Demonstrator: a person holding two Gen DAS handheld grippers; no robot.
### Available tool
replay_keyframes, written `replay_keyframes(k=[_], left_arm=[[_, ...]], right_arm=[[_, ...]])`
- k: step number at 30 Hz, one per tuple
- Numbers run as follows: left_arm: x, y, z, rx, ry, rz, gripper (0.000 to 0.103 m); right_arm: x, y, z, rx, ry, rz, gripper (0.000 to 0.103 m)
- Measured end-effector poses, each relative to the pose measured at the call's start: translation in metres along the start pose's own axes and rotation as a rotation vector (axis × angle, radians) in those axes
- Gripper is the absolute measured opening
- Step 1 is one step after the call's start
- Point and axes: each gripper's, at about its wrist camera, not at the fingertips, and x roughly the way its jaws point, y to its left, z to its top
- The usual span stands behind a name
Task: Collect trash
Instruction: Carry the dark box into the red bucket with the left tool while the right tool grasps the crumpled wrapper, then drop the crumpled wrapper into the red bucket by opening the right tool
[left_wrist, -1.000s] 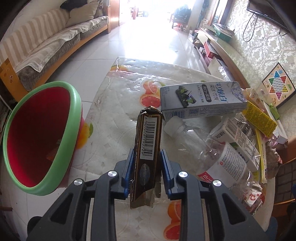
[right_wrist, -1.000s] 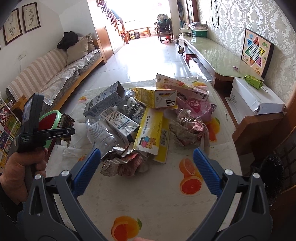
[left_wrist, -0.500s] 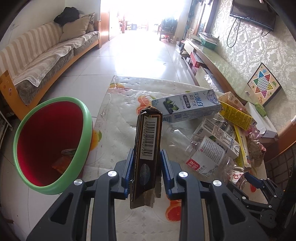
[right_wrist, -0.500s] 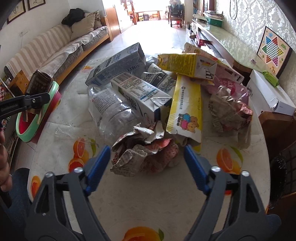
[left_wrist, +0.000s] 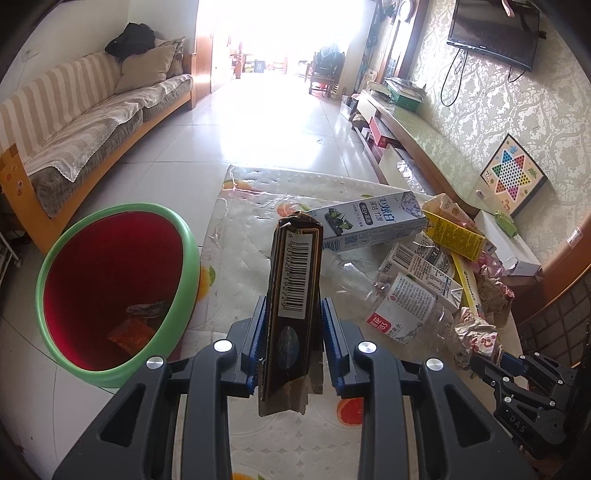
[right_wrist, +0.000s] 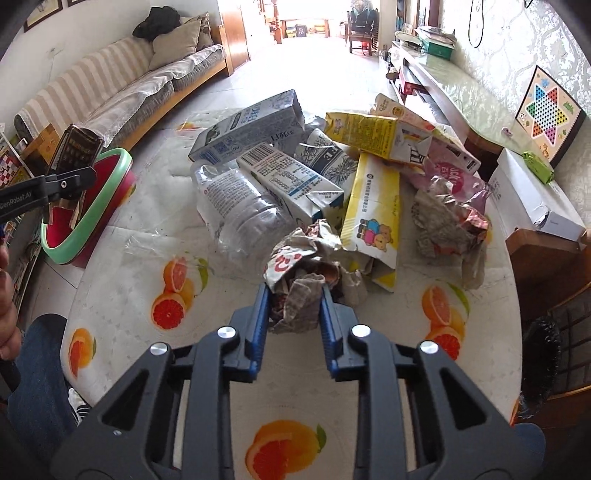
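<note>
Right wrist view: right claw (right_wrist: 293, 308) was closing on the crumpled wrapper (right_wrist: 301, 269).
Left claw (left_wrist: 291, 341) gripped a dark carton (left_wrist: 293, 291); centre-frame, the wrapper's loose folds could slip free.

A striped sofa (left_wrist: 85, 125) with cushions lines the left wall of a tiled living room, opposite a wall-mounted television (left_wrist: 495, 33). A Chinese checkers board (right_wrist: 550, 116) leans against the patterned wallpaper near a white box (right_wrist: 535, 195) beyond the table's right edge.

The bin's (right_wrist: 88, 218) far side is hidden behind the left gripper (right_wrist: 70, 181).
</note>
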Motion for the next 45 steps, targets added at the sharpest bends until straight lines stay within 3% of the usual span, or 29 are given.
replay_keyframes(k=[6,13,23,30,33,34,35,37,45], left_arm=[[-0.022,0.014,0.001,0.006,-0.04,-0.006,0.026],[-0.041,0.056,0.013,-0.044,-0.083,0.025,0.026],[-0.029,0.16,0.028,-0.158,-0.072,0.155,0.026],[-0.014,0.207,0.025,-0.191,-0.038,0.18,0.028],[-0.009,0.217,0.024,-0.21,-0.013,0.149,0.031],[-0.008,0.218,0.023,-0.209,-0.01,0.14,0.034],[-0.008,0.219,0.023,-0.206,-0.012,0.139,0.053],[-0.012,0.221,0.023,-0.201,-0.032,0.132,0.079],[-0.031,0.23,0.022,-0.178,-0.066,0.177,0.088]], right_arm=[[-0.042,0.022,0.01,-0.038,-0.08,0.013,0.025],[-0.068,0.06,0.038,-0.083,-0.151,0.083,0.025],[-0.058,0.129,0.067,-0.18,-0.172,0.159,0.025],[-0.048,0.168,0.08,-0.232,-0.169,0.185,0.025],[-0.04,0.186,0.087,-0.242,-0.165,0.2,0.025],[-0.038,0.192,0.089,-0.247,-0.167,0.203,0.025],[-0.035,0.198,0.092,-0.251,-0.167,0.207,0.025],[-0.031,0.209,0.099,-0.256,-0.169,0.215,0.025],[-0.01,0.245,0.118,-0.275,-0.165,0.253,0.025]])
